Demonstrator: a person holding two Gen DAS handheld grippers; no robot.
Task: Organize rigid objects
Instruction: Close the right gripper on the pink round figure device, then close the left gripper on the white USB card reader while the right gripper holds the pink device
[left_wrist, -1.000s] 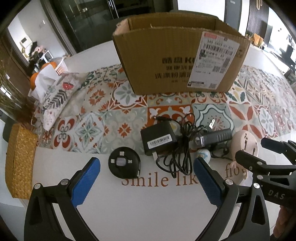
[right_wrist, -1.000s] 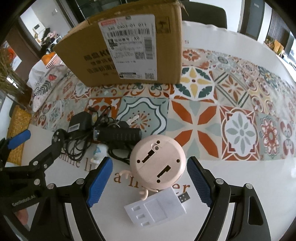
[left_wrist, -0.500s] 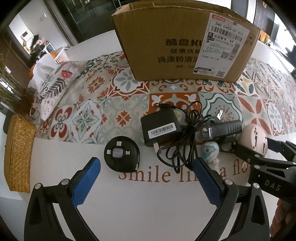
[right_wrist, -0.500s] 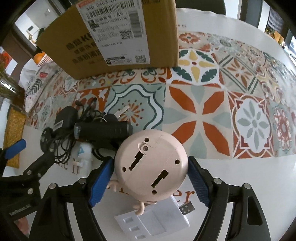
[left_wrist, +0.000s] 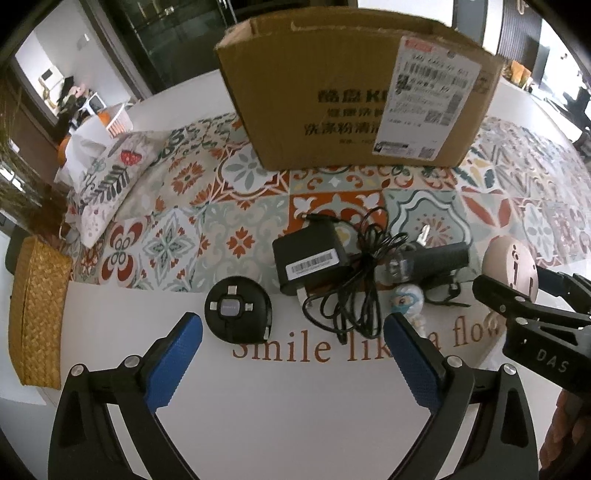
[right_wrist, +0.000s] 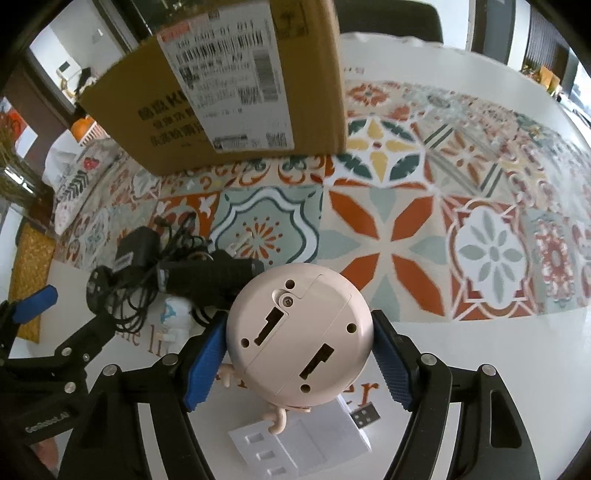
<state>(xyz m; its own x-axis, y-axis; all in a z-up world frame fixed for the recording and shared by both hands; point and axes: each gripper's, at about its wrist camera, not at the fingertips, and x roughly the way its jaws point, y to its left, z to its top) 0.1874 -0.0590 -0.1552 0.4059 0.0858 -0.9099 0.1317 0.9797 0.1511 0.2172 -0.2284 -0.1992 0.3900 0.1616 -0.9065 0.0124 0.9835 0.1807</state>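
Observation:
My right gripper (right_wrist: 299, 356) is shut on a round pink toy (right_wrist: 299, 332) with small arms, its flat back facing the camera, lifted off the table; the toy also shows in the left wrist view (left_wrist: 511, 264). My left gripper (left_wrist: 293, 356) is open and empty above the white mat, near a round black disc (left_wrist: 238, 308), a black power adapter (left_wrist: 308, 258) with tangled cable, a black cylinder (left_wrist: 430, 260) and a small white-blue figurine (left_wrist: 406, 299). An open cardboard box (left_wrist: 354, 99) stands behind on the patterned cloth.
A white USB adapter (right_wrist: 301, 443) lies under the toy near the front edge. A woven basket (left_wrist: 35, 314) and a floral pillow (left_wrist: 107, 184) sit at the left. The patterned cloth (right_wrist: 461, 229) stretches right of the box.
My right gripper closed on the pink toy and raised it off the table. My left gripper stayed open and shifted only slightly.

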